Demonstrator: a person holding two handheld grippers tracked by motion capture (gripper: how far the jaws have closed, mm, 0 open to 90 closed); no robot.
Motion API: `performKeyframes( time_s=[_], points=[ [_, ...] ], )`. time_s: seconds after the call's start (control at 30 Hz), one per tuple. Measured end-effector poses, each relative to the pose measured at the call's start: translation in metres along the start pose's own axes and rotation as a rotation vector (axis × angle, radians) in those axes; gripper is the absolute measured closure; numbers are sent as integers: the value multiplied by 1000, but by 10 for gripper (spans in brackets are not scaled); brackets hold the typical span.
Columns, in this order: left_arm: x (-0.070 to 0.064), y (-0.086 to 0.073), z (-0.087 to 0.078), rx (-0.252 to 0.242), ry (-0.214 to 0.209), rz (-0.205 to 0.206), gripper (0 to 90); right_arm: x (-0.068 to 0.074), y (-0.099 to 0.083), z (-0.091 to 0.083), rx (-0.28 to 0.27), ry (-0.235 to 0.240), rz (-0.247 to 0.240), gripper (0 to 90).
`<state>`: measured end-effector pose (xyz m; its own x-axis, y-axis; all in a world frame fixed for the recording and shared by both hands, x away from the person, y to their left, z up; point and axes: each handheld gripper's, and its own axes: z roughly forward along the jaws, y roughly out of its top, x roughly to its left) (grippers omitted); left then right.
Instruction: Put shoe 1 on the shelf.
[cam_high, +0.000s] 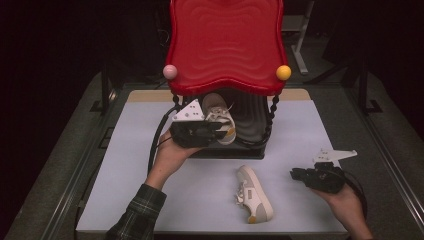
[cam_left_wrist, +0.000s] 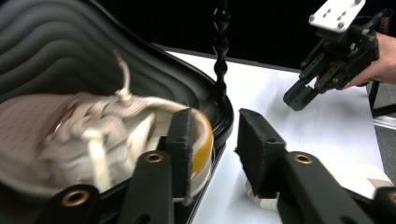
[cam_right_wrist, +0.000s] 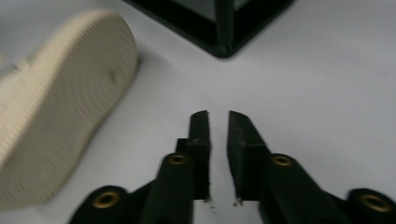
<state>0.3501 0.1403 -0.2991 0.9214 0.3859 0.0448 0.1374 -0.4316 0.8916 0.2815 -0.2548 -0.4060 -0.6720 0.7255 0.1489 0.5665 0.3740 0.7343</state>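
The cream-white low sneaker with a mustard-yellow heel patch lies on the lower black ribbed shelf of a two-tier rack, under the rack's glossy red wavy-surfaced top tray. In the left gripper view its laces and tongue face the camera and its yellow heel sits at the shelf's front lip. The left tool, held in the person's left hand, is at that heel: one black padded jaw rests against the yellow heel, the other stands off to the side over the bench, so the jaws are apart and not clamped on the shoe.

A second cream-white sneaker of the same kind lies on the pale grey bench top in front of the rack, toe toward the person, well apart from the shelf. In the right gripper view its ribbed beige sole shows at the left, blurred.

The right tool, in the person's right hand, hovers low over the bench to the right of that second sneaker, near it but not touching. Its jaws are drawn almost together, a narrow slit between them, gripping nothing.

A pink ball and a yellow ball cap the front corners of the red tray, on black beaded posts. The left sleeve is dark plaid.
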Motion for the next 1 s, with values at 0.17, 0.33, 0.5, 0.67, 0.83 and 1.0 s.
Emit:
performKeyframes(
  time_s=[0.17, 0.33, 0.5, 0.67, 0.83, 1.0],
  points=[
    [2, -11, -11, 25, 9, -29, 871, 12, 32, 4, -58, 36, -75, 896],
    [3, -22, -14, 66, 53, -52, 897, 25, 64, 16, -108, 90, -119, 896],
    [2, -31, -6, 107, 105, -75, 897, 36, 94, 33, -141, 125, -156, 896],
    [4, -35, 5, 138, 118, -78, 897, 44, 116, 50, -162, 140, -173, 897],
    [4, -38, 14, 146, 122, -89, 897, 47, 130, 63, -166, 135, -193, 897],
    [3, -39, 21, 153, 124, -92, 896, 45, 138, 74, -153, 110, -195, 897]
  ],
)
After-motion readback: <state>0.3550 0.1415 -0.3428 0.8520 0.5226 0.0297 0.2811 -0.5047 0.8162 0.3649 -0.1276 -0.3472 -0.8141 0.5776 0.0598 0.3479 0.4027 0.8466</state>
